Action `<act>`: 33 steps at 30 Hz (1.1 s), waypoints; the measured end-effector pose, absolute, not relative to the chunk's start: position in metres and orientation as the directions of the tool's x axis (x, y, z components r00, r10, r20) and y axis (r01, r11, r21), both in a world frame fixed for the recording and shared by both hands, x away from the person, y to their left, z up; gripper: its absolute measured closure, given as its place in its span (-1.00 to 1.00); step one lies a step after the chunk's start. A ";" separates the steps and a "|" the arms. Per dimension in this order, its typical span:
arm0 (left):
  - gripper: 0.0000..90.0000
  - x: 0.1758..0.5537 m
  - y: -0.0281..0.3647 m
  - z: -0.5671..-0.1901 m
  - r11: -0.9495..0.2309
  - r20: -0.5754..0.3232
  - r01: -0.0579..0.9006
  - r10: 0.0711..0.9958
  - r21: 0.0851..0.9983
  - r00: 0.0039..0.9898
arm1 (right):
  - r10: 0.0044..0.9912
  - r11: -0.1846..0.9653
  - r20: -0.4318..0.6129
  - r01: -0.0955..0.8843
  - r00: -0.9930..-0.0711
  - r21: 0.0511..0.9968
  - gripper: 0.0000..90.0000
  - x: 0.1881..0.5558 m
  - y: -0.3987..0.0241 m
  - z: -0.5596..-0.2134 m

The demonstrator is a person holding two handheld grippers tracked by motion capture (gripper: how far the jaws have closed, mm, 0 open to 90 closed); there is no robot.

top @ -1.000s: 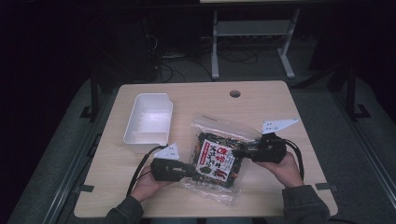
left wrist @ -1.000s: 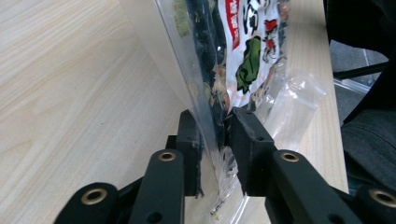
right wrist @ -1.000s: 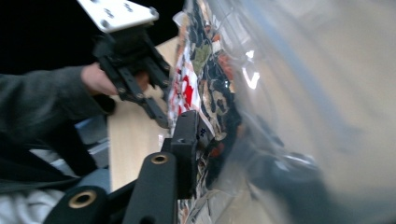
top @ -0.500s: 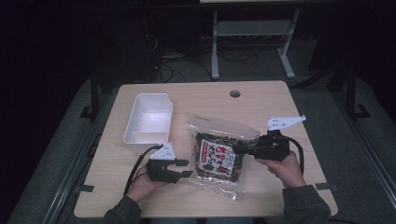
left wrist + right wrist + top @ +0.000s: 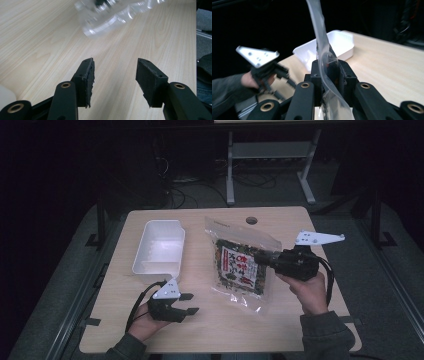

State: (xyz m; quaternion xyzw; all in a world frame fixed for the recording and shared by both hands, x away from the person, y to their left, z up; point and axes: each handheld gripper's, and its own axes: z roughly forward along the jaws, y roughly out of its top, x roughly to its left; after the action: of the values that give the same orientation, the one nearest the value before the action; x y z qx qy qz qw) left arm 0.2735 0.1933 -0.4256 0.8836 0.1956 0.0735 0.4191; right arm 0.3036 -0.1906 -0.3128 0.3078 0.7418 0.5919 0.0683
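**Right gripper pinched the snack bag**

The right gripper (image 5: 261, 258) had its jaws closed tight on the edge of a snack bag (image 5: 239, 265). In the right gripper view the clear, shiny plastic (image 5: 323, 51) stood up thin between the black jaws. The bag had a dark picture label with red and white writing, too small to read. The left gripper (image 5: 188, 303) was wide open and held nothing. Its flat black pads (image 5: 147, 79) sat over the pale wooden table (image 5: 45, 35). A white plastic tub (image 5: 159, 249) sat just beyond the left gripper.

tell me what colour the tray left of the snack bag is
White tray, clearest in the high view.
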 end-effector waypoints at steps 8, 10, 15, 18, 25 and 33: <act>-0.03 0.266 0.203 -0.424 -0.577 -0.016 0.293 0.436 0.762 0.900 | 0.612 0.052 0.226 0.323 -0.758 0.945 0.70 0.315 -0.171 -0.288; -0.05 0.265 0.206 -0.425 -0.579 -0.014 0.298 0.444 0.759 0.896 | 0.631 0.030 0.222 0.310 -0.743 0.950 0.70 0.320 -0.162 -0.283; -0.12 0.264 0.213 -0.425 -0.583 0.000 0.306 0.465 0.753 0.885 | 0.684 -0.003 0.180 0.244 -0.707 0.970 0.70 0.330 -0.137 -0.277; -0.15 0.264 0.218 -0.424 -0.583 0.005 0.313 0.478 0.750 0.879 | 0.692 -0.023 0.182 0.230 -0.699 0.973 0.70 0.339 -0.121 -0.274; -0.19 0.263 0.229 -0.427 -0.596 0.016 0.327 0.496 0.734 0.868 | 0.703 -0.085 0.227 0.237 -0.674 0.968 0.70 0.360 -0.088 -0.273; -0.38 0.264 0.238 -0.429 -0.589 0.006 0.361 0.528 0.723 0.849 | 0.715 -0.108 0.239 0.234 -0.657 0.966 0.70 0.375 -0.057 -0.275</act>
State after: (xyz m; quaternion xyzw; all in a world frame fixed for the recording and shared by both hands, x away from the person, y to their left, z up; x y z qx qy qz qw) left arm 0.2641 0.2381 -0.4294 0.8843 0.2513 0.1109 0.3775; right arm 0.3755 -0.0573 -0.2746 0.3697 0.6413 0.6461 0.1861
